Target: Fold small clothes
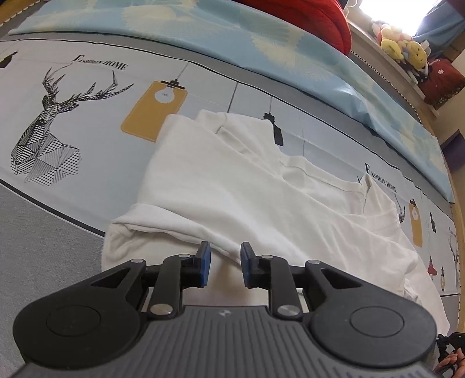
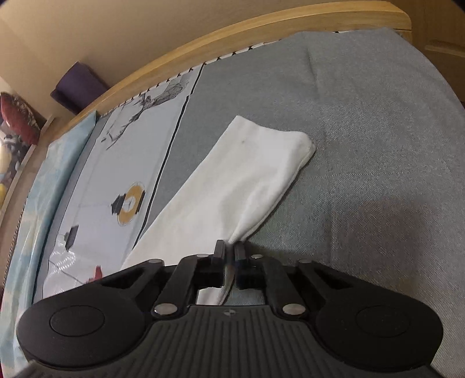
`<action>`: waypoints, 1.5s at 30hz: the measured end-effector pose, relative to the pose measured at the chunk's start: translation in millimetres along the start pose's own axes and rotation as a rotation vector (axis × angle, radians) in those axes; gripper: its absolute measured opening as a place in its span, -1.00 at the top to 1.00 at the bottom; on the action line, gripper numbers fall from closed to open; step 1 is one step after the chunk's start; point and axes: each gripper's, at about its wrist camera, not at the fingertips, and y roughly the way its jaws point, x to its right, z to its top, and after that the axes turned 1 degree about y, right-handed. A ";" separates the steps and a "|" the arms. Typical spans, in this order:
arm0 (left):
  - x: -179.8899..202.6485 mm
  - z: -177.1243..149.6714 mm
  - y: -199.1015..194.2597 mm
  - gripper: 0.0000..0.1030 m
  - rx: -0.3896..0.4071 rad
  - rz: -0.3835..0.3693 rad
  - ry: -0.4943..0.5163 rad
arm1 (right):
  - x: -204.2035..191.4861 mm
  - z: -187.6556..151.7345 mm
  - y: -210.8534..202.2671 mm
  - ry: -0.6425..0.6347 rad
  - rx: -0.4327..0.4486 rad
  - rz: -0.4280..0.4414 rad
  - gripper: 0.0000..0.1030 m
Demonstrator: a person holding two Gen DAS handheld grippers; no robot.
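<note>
Below the left gripper lies the white shirt, spread partly folded on the printed bedsheet. Its jaws stand a little apart, blue pads bare, with nothing between them; they hang just over the shirt's near edge, where a folded flap ends. The shirt's neckline points toward the right of that view, and 1 sleeve is tucked back at the far end, near a yellow lamp print. A deer print sits well apart on the sheet to the left. Beyond the sheet runs a pale blue mat, then a red cushion and plush toys on a ledge.

From the right wrist, the right gripper is closed tight on a pinch of white cloth at the shirt's edge. From that pinch the cloth stretches away as a long folded strip across the grey part of the sheet, ending in a rounded corner. A wooden bed frame curves along the far side.
</note>
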 end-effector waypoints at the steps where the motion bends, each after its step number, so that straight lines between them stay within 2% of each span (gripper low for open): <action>1: -1.8 0.4 -1.4 0.53 0.002 -0.001 -0.004 | -2.8 0.5 -3.2 -0.002 0.019 -0.011 0.92; 3: -6.2 2.0 -4.4 0.53 0.006 0.000 -0.009 | -16.6 -3.6 -17.5 -0.072 0.091 -0.034 0.95; 5: -12.0 4.0 -7.6 0.53 0.013 0.004 -0.017 | -54.2 -17.4 -40.4 -0.266 0.236 -0.072 0.95; 6: -15.4 5.1 -9.2 0.53 0.017 0.006 -0.024 | -72.7 -27.2 -52.1 -0.358 0.300 -0.060 0.95; 8: -22.0 7.7 -11.9 0.53 0.022 0.008 -0.037 | -115.7 -63.2 -86.0 -0.555 0.414 0.060 0.95; 9: -25.2 9.1 -13.1 0.53 0.025 0.010 -0.044 | -134.4 -85.5 -103.0 -0.635 0.437 0.141 0.95; 11: -31.3 11.2 -15.7 0.53 0.031 0.012 -0.058 | -164.1 -133.8 -135.0 -0.757 0.417 0.309 0.95; 14: -39.0 13.2 -17.8 0.53 0.033 0.012 -0.079 | -192.9 -219.0 -184.3 -0.936 0.316 0.601 0.95; 15: -41.4 13.5 -17.8 0.53 0.031 0.010 -0.090 | -199.1 -246.4 -196.7 -1.002 0.238 0.704 0.95; 16: -43.4 13.9 -17.6 0.53 0.028 0.006 -0.100 | -205.0 -276.5 -206.2 -1.100 0.116 0.817 0.94; 18: -45.0 14.5 -16.1 0.53 0.019 -0.003 -0.109 | -208.7 -331.2 -213.4 -1.279 -0.172 0.952 0.93; 19: -45.3 14.5 -15.3 0.53 0.014 -0.009 -0.111 | -203.6 -358.2 -215.2 -1.357 -0.291 0.978 0.93; 21: -44.7 14.3 -14.5 0.53 0.011 -0.018 -0.113 | -193.4 -390.7 -215.9 -1.480 -0.417 0.959 0.90; 23: -44.5 14.9 -13.6 0.53 0.015 -0.028 -0.116 | -187.3 -400.7 -215.8 -1.536 -0.458 0.941 0.80; 27: -48.2 15.7 -10.0 0.53 0.048 -0.055 -0.138 | -189.0 -387.5 -207.7 -1.490 -0.402 0.878 0.50; 30: -53.8 18.1 -5.5 0.53 0.086 -0.091 -0.169 | -196.3 -366.2 -187.9 -1.358 -0.359 0.753 0.34; 33: -61.2 22.3 0.4 0.53 0.103 -0.162 -0.231 | -196.4 -331.5 -155.2 -1.107 -0.387 0.581 0.30; 36: -63.1 27.1 10.0 0.47 0.107 -0.203 -0.262 | -183.8 -292.7 -124.6 -0.836 -0.415 0.457 0.29; 39: -67.4 27.1 22.7 0.31 0.087 -0.205 -0.318 | -170.4 -265.3 -101.8 -0.645 -0.423 0.385 0.21; 43: -67.7 27.3 37.2 0.31 0.067 -0.187 -0.335 | -146.7 -234.9 -73.3 -0.371 -0.454 0.279 0.14; 45: -66.9 28.8 39.8 0.31 0.081 -0.183 -0.334 | -142.4 -233.2 -64.2 -0.299 -0.470 0.257 0.14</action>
